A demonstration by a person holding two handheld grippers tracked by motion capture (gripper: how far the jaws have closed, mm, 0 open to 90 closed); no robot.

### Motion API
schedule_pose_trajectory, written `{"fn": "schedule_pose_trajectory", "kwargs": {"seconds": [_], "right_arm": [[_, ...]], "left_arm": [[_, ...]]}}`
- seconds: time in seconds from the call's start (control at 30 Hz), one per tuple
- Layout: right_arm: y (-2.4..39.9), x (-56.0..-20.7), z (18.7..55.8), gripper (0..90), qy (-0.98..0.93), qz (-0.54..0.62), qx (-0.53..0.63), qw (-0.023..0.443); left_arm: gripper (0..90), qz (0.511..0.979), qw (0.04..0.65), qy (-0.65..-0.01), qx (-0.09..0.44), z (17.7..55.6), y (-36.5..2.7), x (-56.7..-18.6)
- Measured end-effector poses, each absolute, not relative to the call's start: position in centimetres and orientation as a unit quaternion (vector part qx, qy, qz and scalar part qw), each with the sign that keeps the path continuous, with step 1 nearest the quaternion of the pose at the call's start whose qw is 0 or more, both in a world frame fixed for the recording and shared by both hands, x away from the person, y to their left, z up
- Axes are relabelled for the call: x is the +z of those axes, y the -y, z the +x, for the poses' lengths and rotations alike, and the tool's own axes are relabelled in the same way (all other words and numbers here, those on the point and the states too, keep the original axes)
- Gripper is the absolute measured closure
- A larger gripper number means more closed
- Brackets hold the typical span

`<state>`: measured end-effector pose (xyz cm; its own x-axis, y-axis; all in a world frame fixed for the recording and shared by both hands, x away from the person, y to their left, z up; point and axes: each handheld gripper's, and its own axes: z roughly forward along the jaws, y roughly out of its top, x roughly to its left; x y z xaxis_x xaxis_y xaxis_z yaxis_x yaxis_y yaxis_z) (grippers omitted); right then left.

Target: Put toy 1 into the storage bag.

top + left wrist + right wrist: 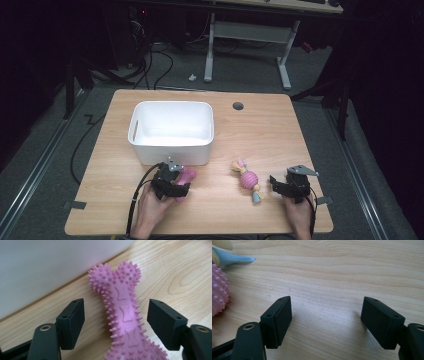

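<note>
A pink spiky bone toy (188,174) lies on the wooden table (270,135) just in front of the white bin (172,150). My left gripper (179,184) straddles the bone's waist. In the left gripper view the bone (123,312) runs up between the two black pads (72,322), with a gap on each side, so the gripper (116,315) is open. A second toy (248,180), a pink spiky ball with yellow and blue ends, lies to the right. My right gripper (276,184) rests open beside it, over bare wood (325,312), with the ball (218,290) at the left edge.
The bin's white wall (50,265) stands close behind the bone. A round cable hole (238,106) sits near the table's far edge. Both hands rest at the near edge. A desk frame and cables stand on the floor beyond.
</note>
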<state>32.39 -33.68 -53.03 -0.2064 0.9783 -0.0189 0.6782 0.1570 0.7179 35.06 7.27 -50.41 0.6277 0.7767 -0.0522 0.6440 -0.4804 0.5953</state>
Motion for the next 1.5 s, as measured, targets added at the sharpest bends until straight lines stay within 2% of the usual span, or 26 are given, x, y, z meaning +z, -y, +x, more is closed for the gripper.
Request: {"fn": "schedule_pose_trajectory", "kwargs": {"seconds": [0.43, 0.87, 1.17, 1.5], "right_arm": [[33.7, -53.0, 32.4, 25.2, -0.718, 0.577, 0.298, 0.251], [33.7, -53.0, 32.4, 25.2, -0.718, 0.577, 0.297, 0.251], [33.7, -53.0, 32.4, 25.2, -0.718, 0.577, 0.297, 0.251], [33.7, -53.0, 32.4, 25.2, -0.719, 0.576, 0.297, 0.251]], "left_arm": [[41.7, 0.851, 0.288, -0.426, 0.105, 35.5, -6.8, -51.2], [57.2, 0.861, 0.288, -0.404, 0.113, 34.9, -6.7, -51.1], [58.9, 0.867, 0.29, -0.39, 0.111, 34.6, -6.6, -50.9], [59.1, 0.867, 0.304, -0.386, 0.082, 34.0, -7.2, -49.6]]}}
